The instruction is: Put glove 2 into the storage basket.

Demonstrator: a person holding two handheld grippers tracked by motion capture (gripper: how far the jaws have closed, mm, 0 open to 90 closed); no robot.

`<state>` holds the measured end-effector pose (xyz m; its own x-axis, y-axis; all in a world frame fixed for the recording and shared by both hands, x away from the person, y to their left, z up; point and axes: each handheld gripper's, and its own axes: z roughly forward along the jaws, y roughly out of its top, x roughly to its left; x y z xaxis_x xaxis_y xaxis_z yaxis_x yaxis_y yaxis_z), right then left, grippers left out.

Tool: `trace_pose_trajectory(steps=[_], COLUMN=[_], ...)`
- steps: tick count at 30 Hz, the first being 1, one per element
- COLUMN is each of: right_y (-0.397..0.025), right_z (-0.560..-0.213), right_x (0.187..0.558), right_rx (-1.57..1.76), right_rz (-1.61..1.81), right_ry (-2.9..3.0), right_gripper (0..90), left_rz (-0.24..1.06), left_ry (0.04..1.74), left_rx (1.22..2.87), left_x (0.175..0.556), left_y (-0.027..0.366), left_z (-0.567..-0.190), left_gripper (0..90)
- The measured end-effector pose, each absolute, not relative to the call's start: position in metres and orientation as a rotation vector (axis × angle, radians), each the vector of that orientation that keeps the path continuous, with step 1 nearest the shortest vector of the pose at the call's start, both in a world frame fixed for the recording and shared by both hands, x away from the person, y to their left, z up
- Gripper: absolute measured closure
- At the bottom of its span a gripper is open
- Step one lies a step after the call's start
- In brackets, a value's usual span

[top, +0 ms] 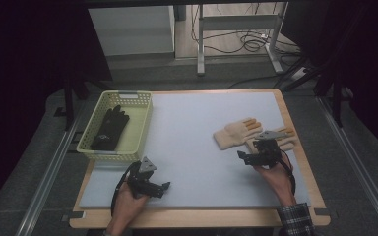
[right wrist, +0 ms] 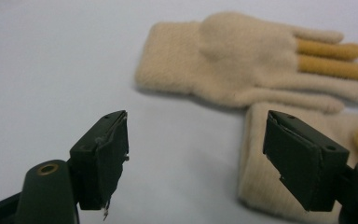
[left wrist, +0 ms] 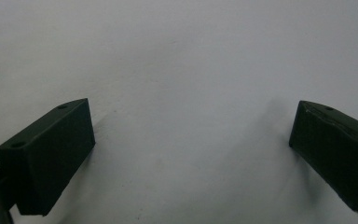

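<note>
Two cream knit gloves with orange fingers lie on the pale mat at the right. One cream glove (top: 236, 132) (right wrist: 242, 65) lies flat, its cuff toward the left. The second cream glove (top: 288, 142) (right wrist: 256, 182) lies just beside it, partly under my right gripper (top: 248, 153) (right wrist: 196, 163). That gripper is open and hovers at the second glove's cuff, one jaw over the cuff and the other over bare mat. A black glove (top: 109, 129) lies in a yellow basket (top: 109, 156). My left gripper (top: 163, 188) (left wrist: 191, 154) is open over bare mat near the front left.
The pale grey mat (top: 192, 147) covers a wooden table (top: 197, 217). The yellow basket stands at the mat's left edge. Beyond the table are a metal frame leg (top: 200, 44) and loose cables (top: 248, 42) on the floor.
</note>
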<state>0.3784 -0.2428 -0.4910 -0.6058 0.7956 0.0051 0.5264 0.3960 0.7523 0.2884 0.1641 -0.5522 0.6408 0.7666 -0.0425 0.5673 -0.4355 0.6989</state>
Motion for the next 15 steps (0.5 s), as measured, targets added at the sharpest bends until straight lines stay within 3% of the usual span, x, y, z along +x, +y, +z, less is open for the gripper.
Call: trace_pose_trajectory(steps=[7, 15], right_y=[-0.234, -0.217], right_z=[-0.486, -0.491], right_x=[0.407, 0.446], right_rx=[1.155, 1.182], right_rz=[0.999, 0.953], right_ry=[2.266, 2.231], right_gripper=[28.5, 23.7], left_rz=[0.368, 0.368], left_ry=[1.034, 1.034], left_rx=[2.162, 2.161], left_x=[0.288, 0.288], left_y=[0.164, 0.164], left_z=[-0.552, -0.552], left_gripper=[0.1, 0.2])
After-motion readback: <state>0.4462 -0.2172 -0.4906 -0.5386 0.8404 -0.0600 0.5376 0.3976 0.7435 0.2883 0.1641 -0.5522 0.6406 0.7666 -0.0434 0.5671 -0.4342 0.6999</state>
